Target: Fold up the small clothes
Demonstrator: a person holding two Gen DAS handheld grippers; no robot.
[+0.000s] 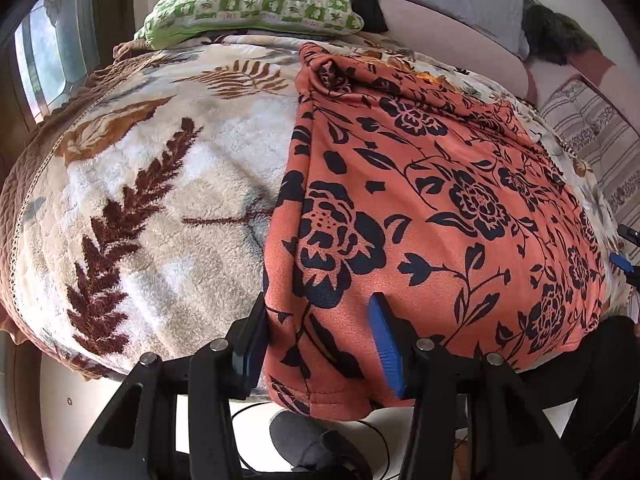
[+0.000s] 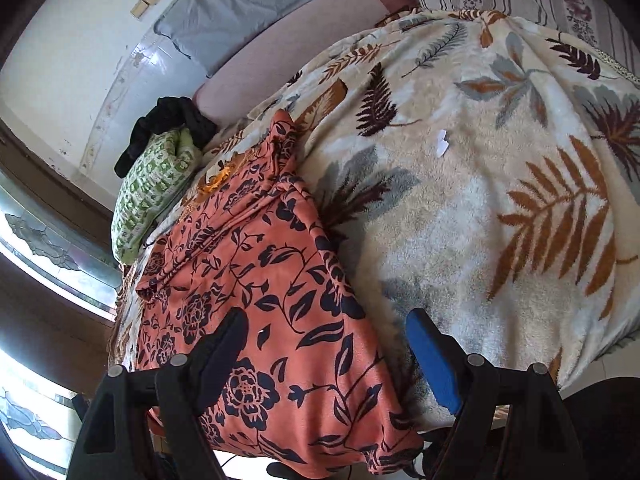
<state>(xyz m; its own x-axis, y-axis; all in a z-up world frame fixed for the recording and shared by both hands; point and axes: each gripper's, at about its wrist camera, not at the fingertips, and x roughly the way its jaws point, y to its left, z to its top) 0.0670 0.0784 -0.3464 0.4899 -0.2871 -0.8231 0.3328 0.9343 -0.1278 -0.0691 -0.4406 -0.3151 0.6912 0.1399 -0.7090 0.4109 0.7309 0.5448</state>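
An orange garment with a black flower print (image 1: 432, 216) lies spread flat on a fleece blanket with a leaf pattern (image 1: 160, 184); its near hem hangs over the bed's front edge. It also shows in the right wrist view (image 2: 264, 288). My left gripper (image 1: 320, 336) is open, its jaws either side of the garment's near left corner. My right gripper (image 2: 328, 340) is open over the garment's near right edge, one finger above the cloth and one above the blanket (image 2: 500, 184). The right gripper's blue fingertips (image 1: 622, 262) show at the far right of the left wrist view.
A green patterned pillow (image 1: 256, 8) and a black cloth (image 2: 168, 124) lie at the far end of the bed. A grey cushion (image 2: 248, 4) leans on the wall. A striped cover (image 1: 596, 140) lies to the right. A small white scrap (image 2: 441, 143) lies on the blanket.
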